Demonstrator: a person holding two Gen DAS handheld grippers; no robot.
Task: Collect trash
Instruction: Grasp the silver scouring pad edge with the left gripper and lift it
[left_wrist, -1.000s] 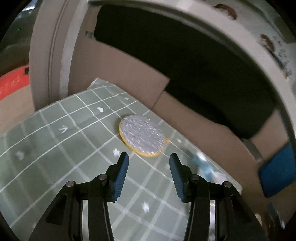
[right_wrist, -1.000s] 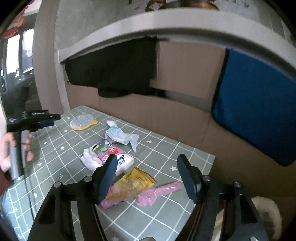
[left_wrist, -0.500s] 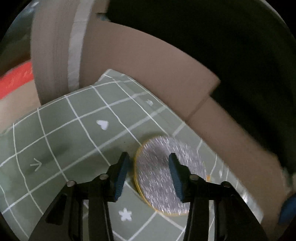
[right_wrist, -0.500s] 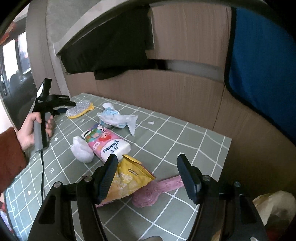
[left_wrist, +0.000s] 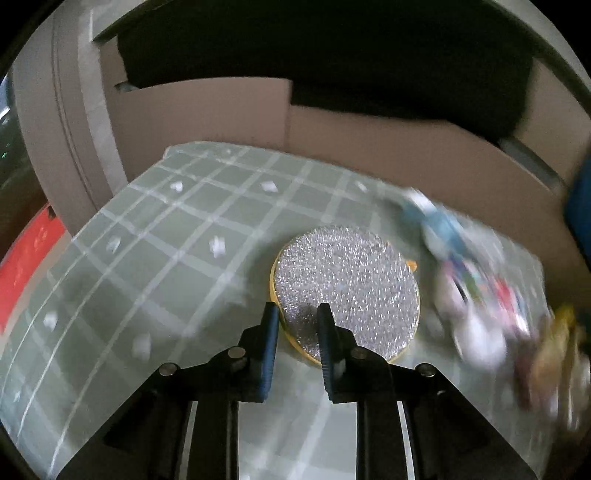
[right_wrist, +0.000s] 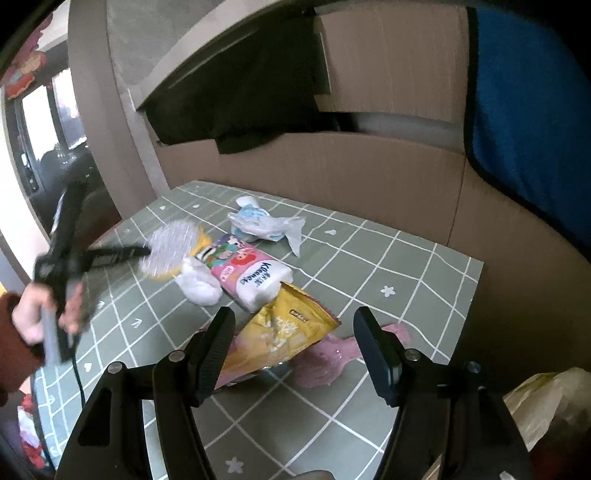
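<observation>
The left tool (left_wrist: 295, 314) is closing around a glittery, yellow-rimmed round lid (left_wrist: 347, 291). The right tool (right_wrist: 291, 325) hangs released above a crinkled yellow packet (right_wrist: 284, 332) on the checked table (right_wrist: 406, 266).

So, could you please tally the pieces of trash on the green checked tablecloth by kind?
Round silver foil lid with yellow rim: 1
Crumpled white tissue: 1
Pink Kleenex tissue pack: 1
Blue-and-white plastic wrapper: 1
Yellow snack bag: 1
Pink plastic wrapper: 1
Total: 6

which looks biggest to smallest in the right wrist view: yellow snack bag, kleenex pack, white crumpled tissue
1. yellow snack bag, though it lies nearest the camera
2. kleenex pack
3. white crumpled tissue
</observation>
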